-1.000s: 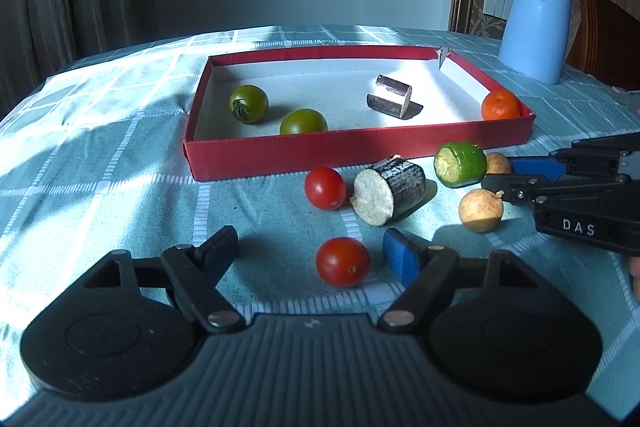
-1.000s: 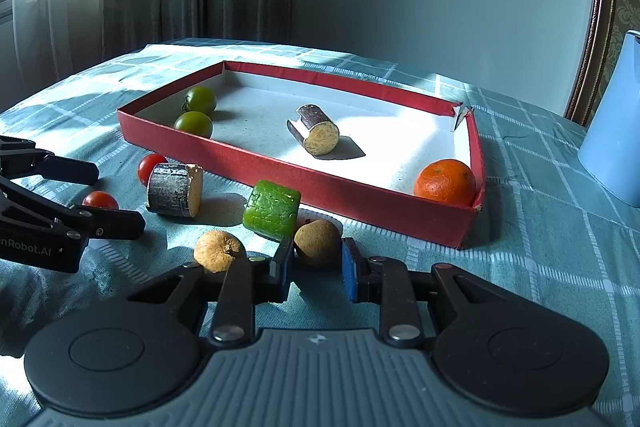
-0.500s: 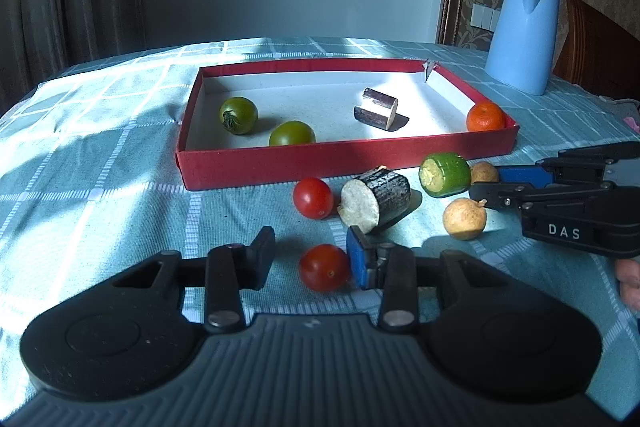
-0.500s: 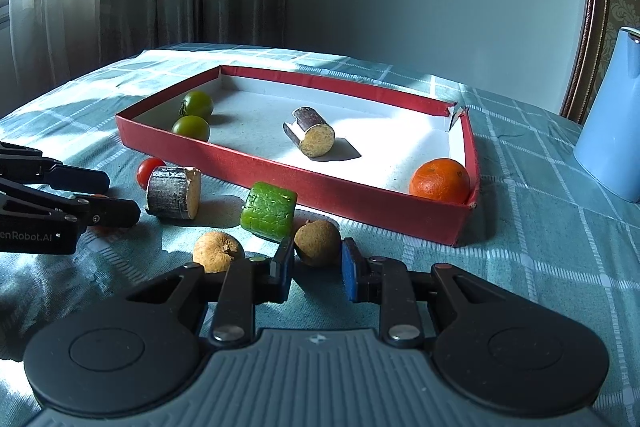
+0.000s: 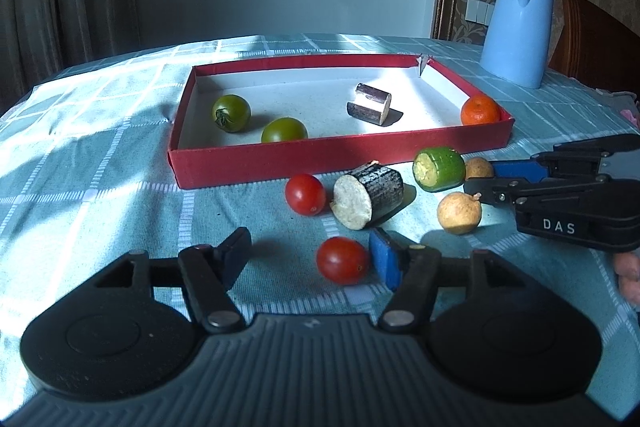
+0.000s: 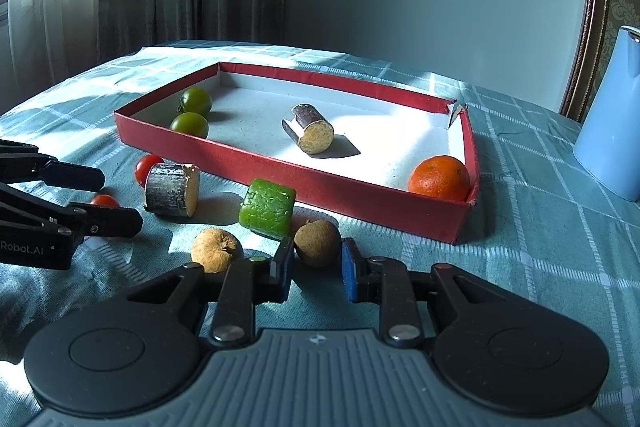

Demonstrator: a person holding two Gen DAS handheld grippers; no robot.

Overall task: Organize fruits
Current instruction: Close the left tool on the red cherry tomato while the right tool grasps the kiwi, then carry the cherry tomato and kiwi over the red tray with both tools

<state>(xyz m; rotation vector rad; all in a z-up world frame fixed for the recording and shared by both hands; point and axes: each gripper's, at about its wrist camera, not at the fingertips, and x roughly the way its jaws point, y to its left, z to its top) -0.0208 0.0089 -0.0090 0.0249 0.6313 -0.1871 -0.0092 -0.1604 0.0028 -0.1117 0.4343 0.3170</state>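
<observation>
A red tray (image 5: 340, 151) (image 6: 360, 195) holds two green tomatoes (image 5: 231, 113), a dark cut log piece (image 5: 370, 103) and an orange (image 5: 479, 110) (image 6: 439, 177). In front of it on the cloth lie two red tomatoes, a second log piece (image 5: 368, 195), a green chunk (image 5: 439, 169) (image 6: 267, 208) and two tan fruits. My left gripper (image 5: 310, 259) is open, the near red tomato (image 5: 342, 260) between its fingers by the right pad. My right gripper (image 6: 316, 265) is open around a tan fruit (image 6: 318, 242); its pads stand just beside it.
A blue kettle (image 5: 516, 29) (image 6: 612, 131) stands right of the tray. The other tan fruit (image 5: 459, 213) (image 6: 217, 250) and the far red tomato (image 5: 305, 194) lie between the two grippers. A wooden chair (image 5: 592, 47) is behind the table.
My left gripper narrowed around the near red tomato, then opened wide again; the tomato stays on the cloth. The right gripper stays around the tan fruit.
</observation>
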